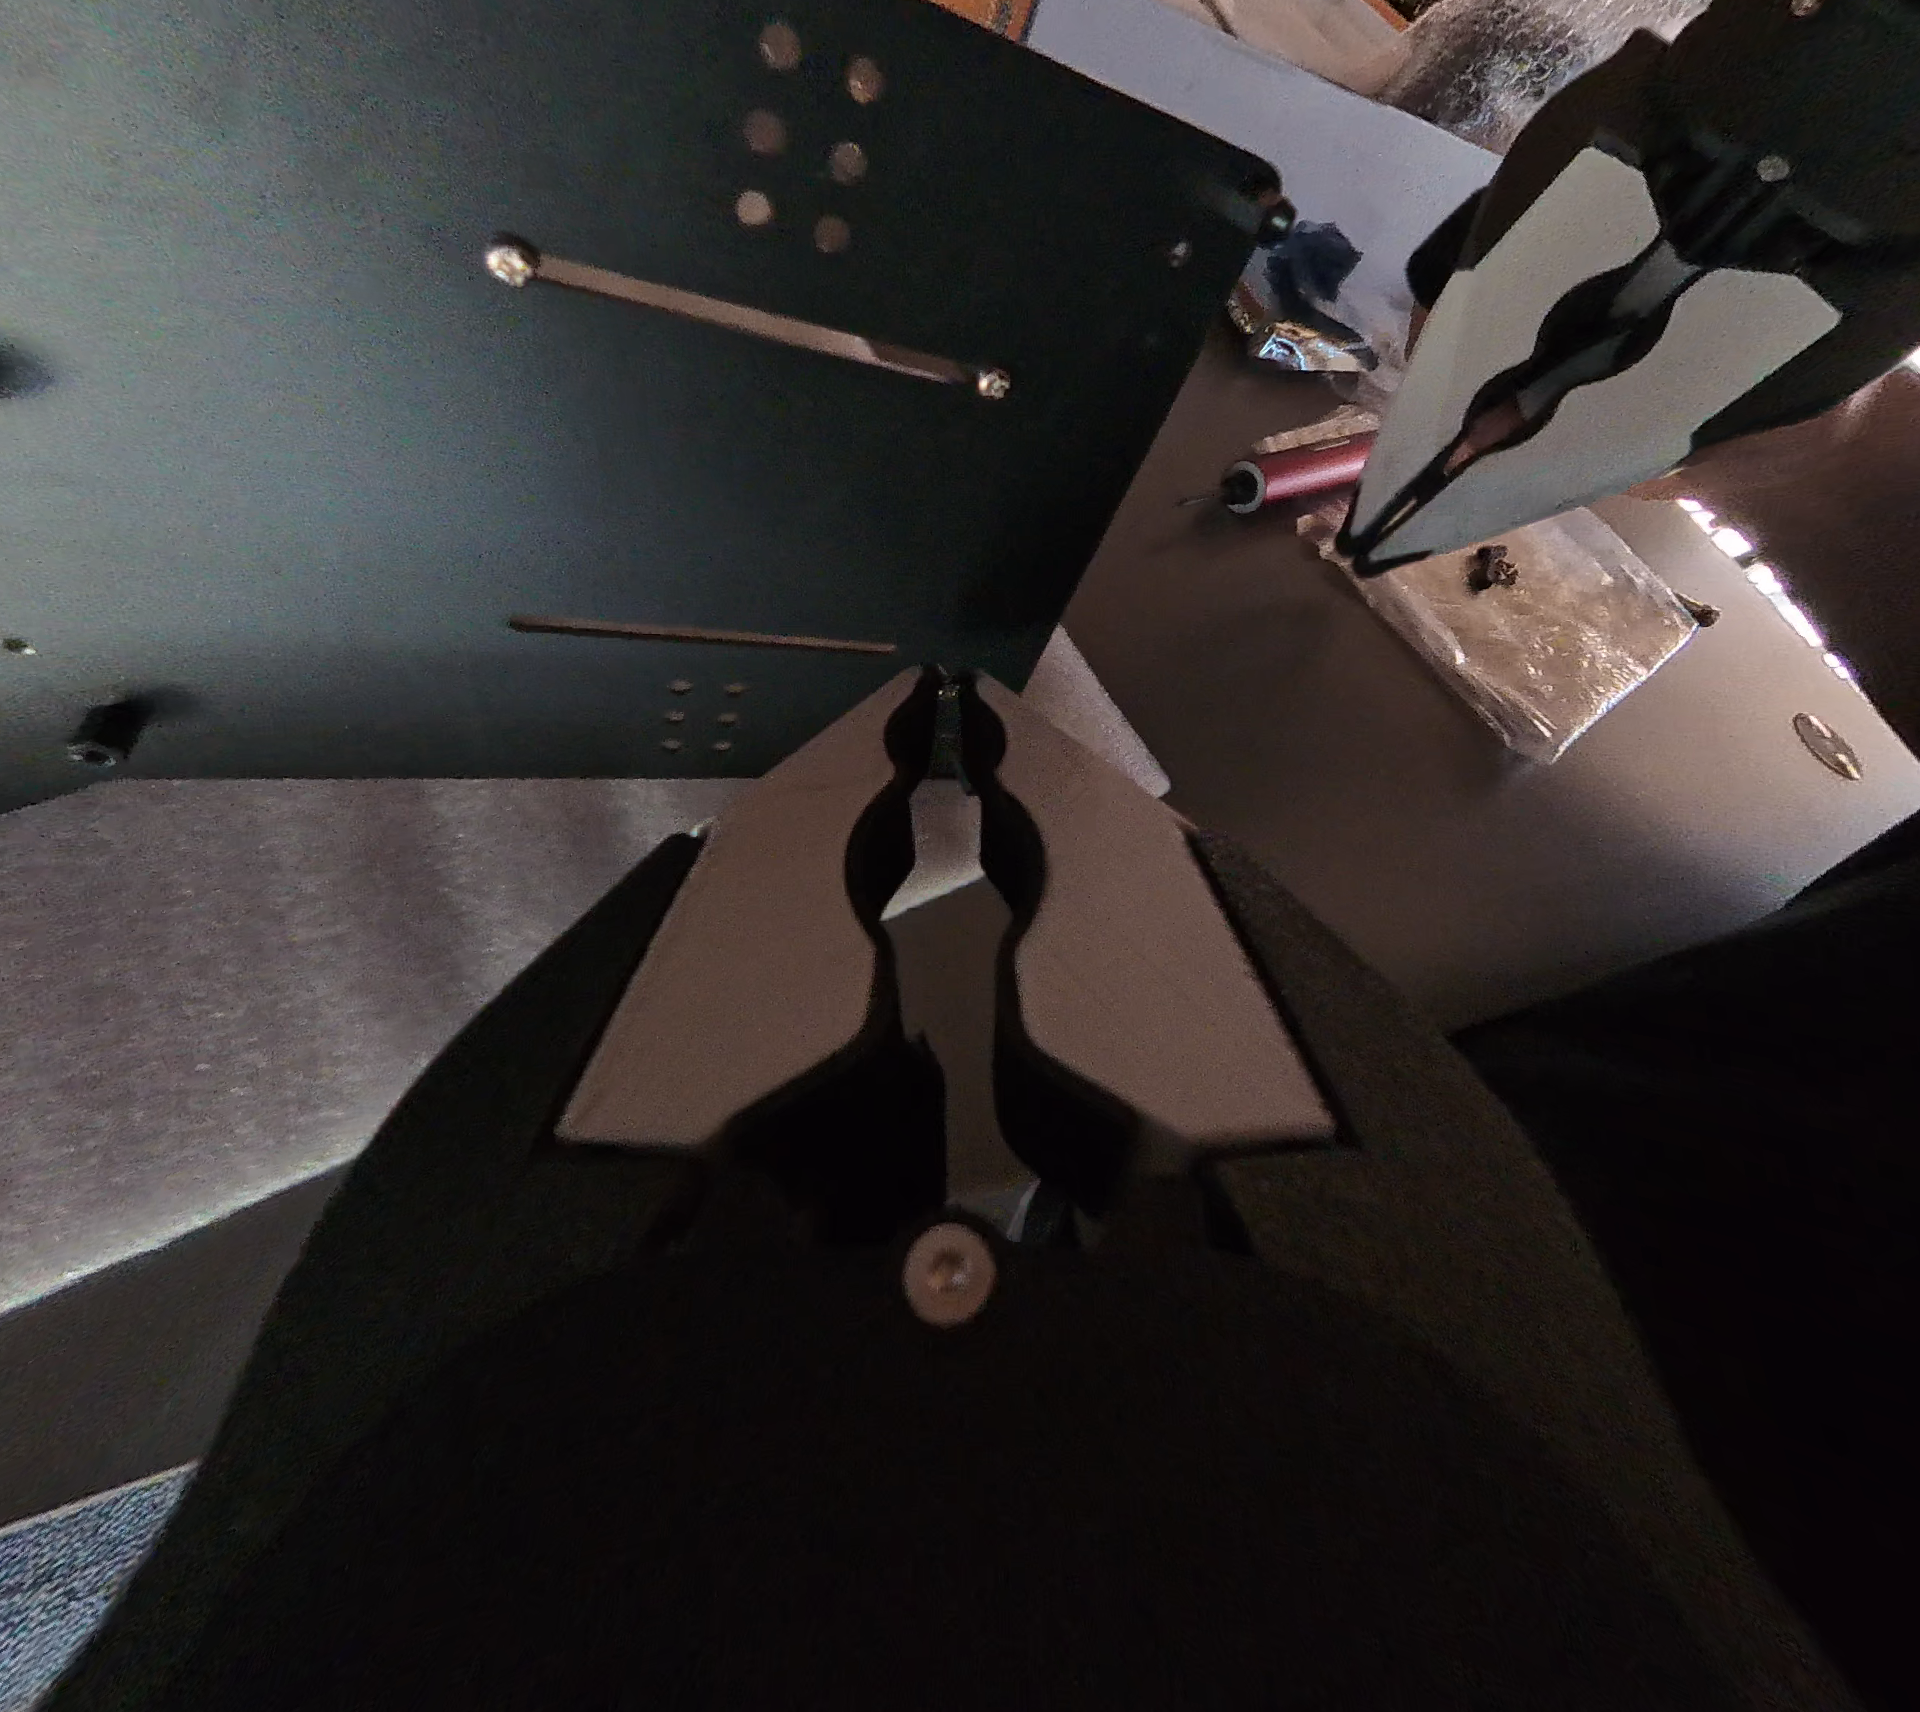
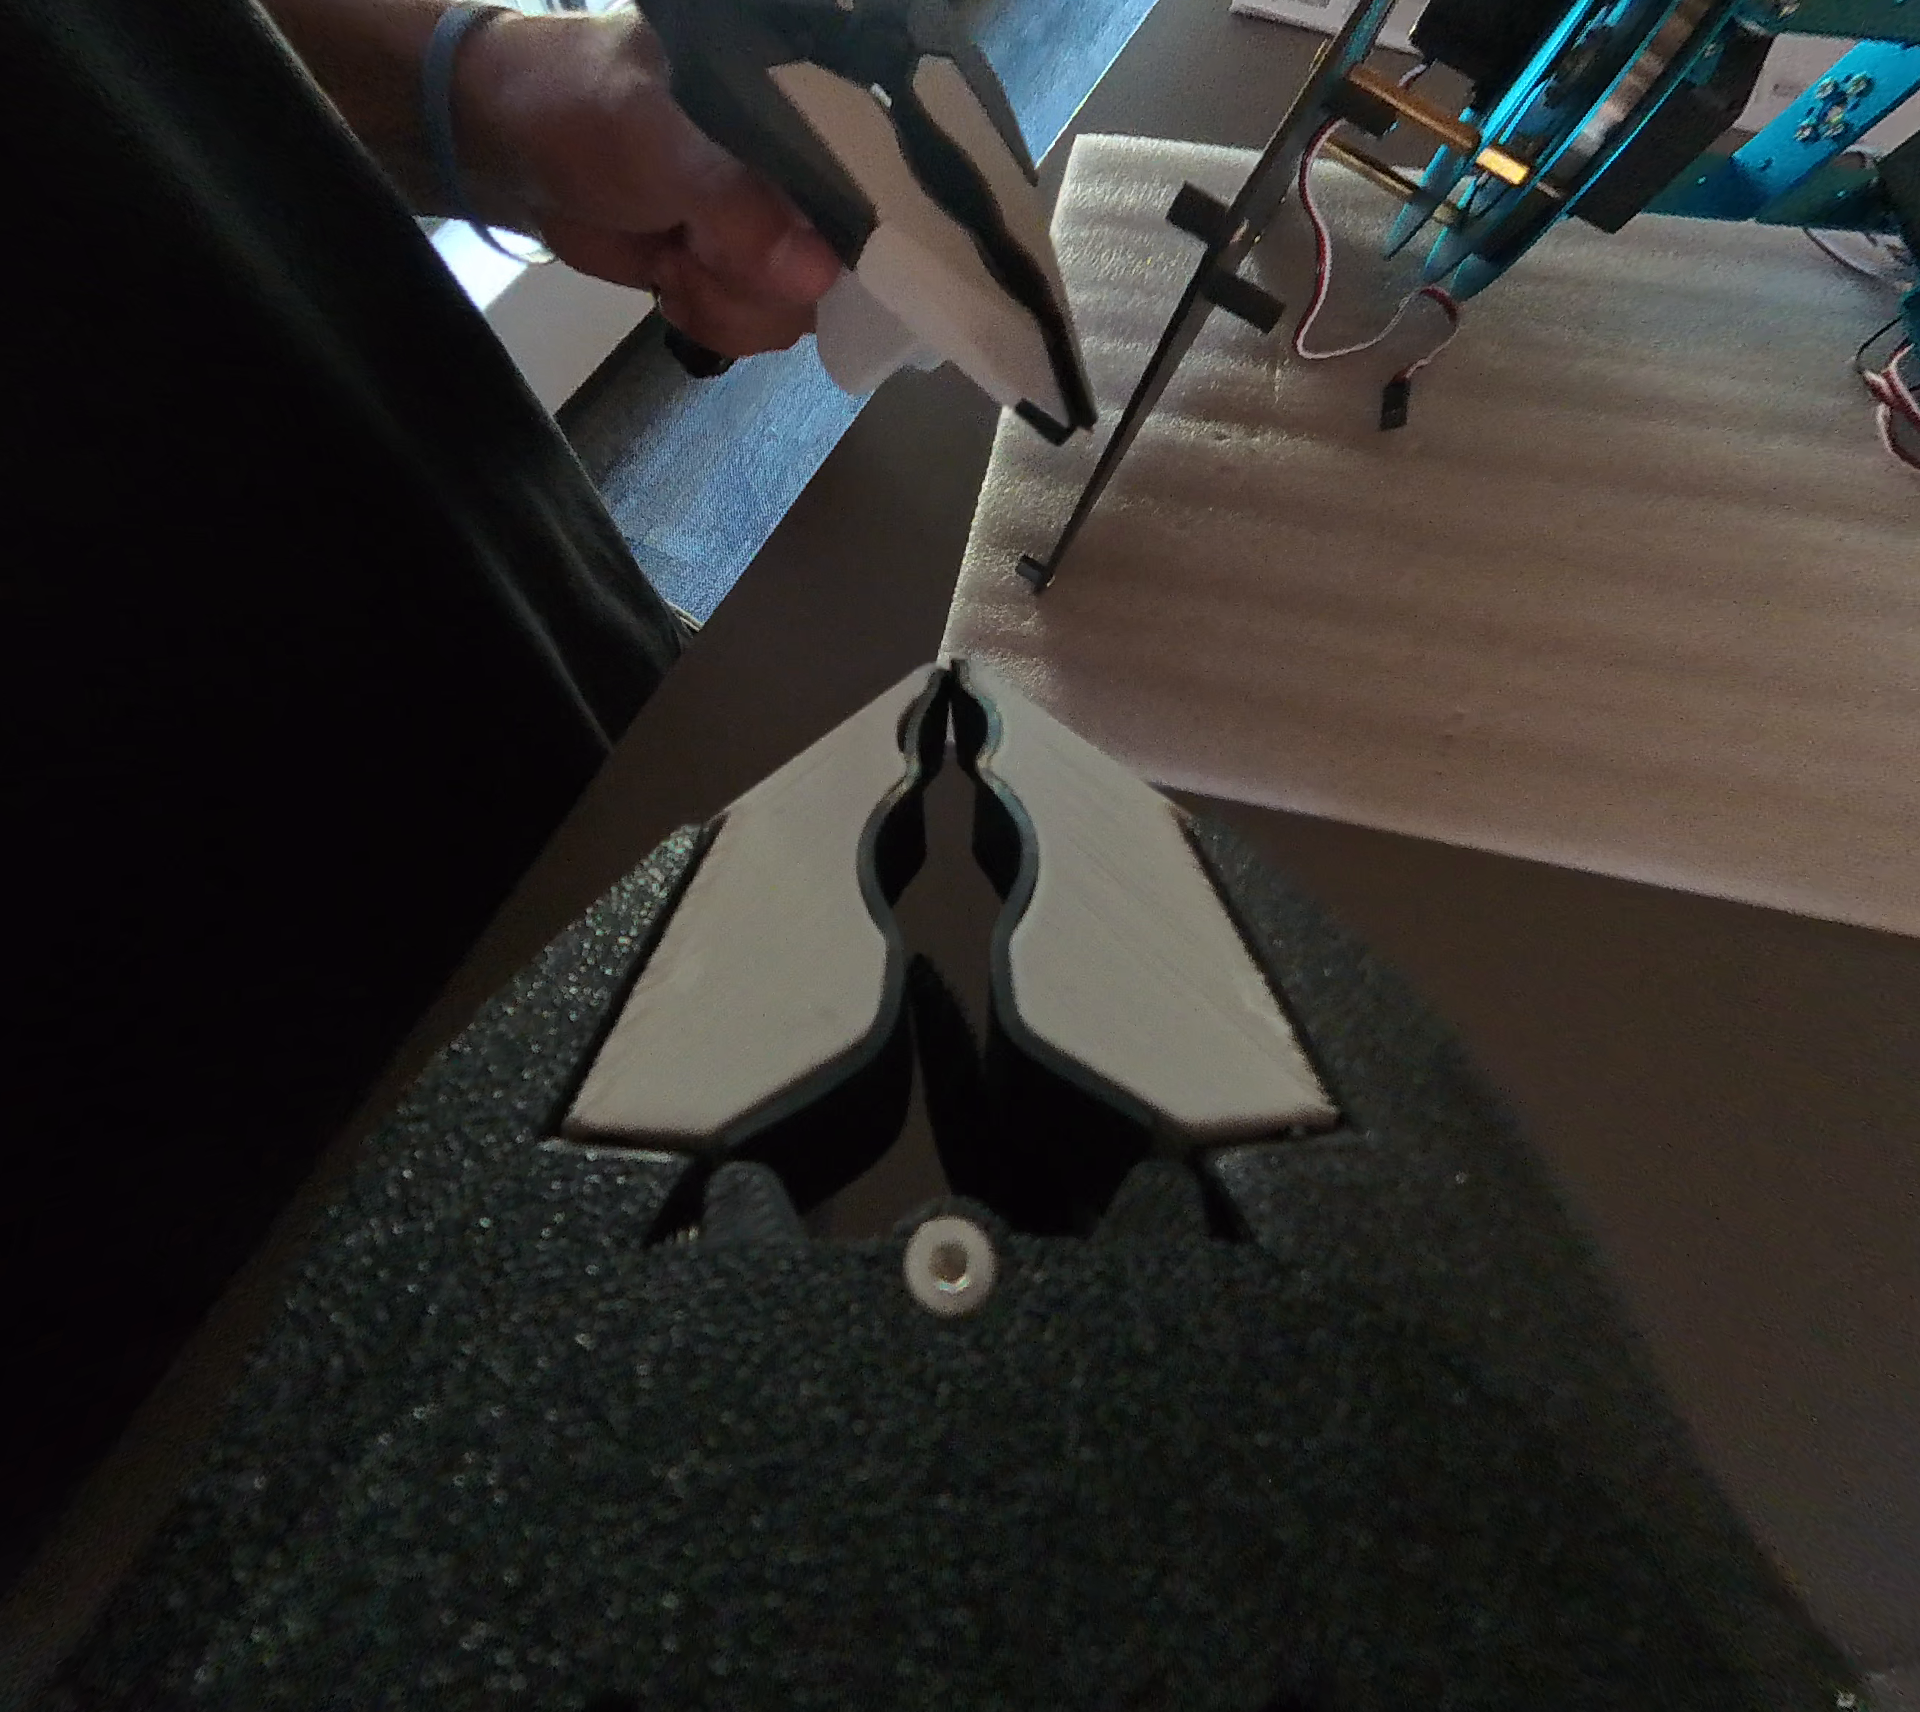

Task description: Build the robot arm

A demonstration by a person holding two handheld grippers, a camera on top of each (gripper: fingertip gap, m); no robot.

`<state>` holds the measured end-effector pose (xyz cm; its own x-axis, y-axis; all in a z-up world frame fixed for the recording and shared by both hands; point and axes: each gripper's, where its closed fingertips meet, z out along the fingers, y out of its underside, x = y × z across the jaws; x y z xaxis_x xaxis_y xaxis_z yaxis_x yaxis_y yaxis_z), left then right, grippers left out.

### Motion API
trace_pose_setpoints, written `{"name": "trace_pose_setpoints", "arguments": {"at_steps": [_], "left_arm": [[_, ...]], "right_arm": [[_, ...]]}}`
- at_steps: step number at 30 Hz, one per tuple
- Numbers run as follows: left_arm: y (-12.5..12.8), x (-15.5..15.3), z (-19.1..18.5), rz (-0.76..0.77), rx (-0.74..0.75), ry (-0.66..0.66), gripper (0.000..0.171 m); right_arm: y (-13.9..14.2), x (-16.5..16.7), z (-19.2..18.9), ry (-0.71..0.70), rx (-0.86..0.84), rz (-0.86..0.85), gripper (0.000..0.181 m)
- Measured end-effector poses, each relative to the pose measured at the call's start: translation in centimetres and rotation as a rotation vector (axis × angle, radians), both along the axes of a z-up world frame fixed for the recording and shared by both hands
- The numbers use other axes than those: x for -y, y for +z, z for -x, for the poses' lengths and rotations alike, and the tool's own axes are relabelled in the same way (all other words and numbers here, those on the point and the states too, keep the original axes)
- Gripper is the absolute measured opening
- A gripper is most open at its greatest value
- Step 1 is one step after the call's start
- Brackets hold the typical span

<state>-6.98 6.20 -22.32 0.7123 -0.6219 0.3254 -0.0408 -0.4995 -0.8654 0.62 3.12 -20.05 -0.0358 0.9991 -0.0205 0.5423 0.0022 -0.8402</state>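
Left gripper [image 1: 948,696] pinches a small dark part [image 1: 951,737] at the black plate [image 1: 623,312]; right gripper [image 2: 951,686] hangs clenched, empty, beside foam [image 2: 1455,623].

We cannot make out what small dark piece sits between the tips of the left gripper [image 1: 948,686] at the corner of the black plate [image 1: 540,291]; the plate runs off the left wrist view's left and top edges. Beyond the plate, the red cylinder [image 1: 1304,473] is partly hidden by the right gripper [image 1: 1361,550], and the blue frame [image 2: 1704,0] is cut by the picture's edge.
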Motion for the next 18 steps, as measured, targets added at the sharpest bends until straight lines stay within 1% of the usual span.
{"name": "trace_pose_setpoints", "arguments": {"at_steps": [7,13,18], "left_arm": [[-0.4,-0.7,0.0,-0.028,-0.07,-0.012,0.003],[-0.4,-0.9,0.2,-0.064,-0.096,0.006,0.002],[-0.4,-1.0,0.2,-0.095,-0.086,0.024,0.002]], "right_arm": [[-1.1,0.1,0.1,0.019,0.05,-0.002,0.0],[-1.6,0.0,0.0,0.01,0.061,0.018,0.0],[-2.0,-0.1,-0.2,0.006,0.071,0.033,0.001]]}}
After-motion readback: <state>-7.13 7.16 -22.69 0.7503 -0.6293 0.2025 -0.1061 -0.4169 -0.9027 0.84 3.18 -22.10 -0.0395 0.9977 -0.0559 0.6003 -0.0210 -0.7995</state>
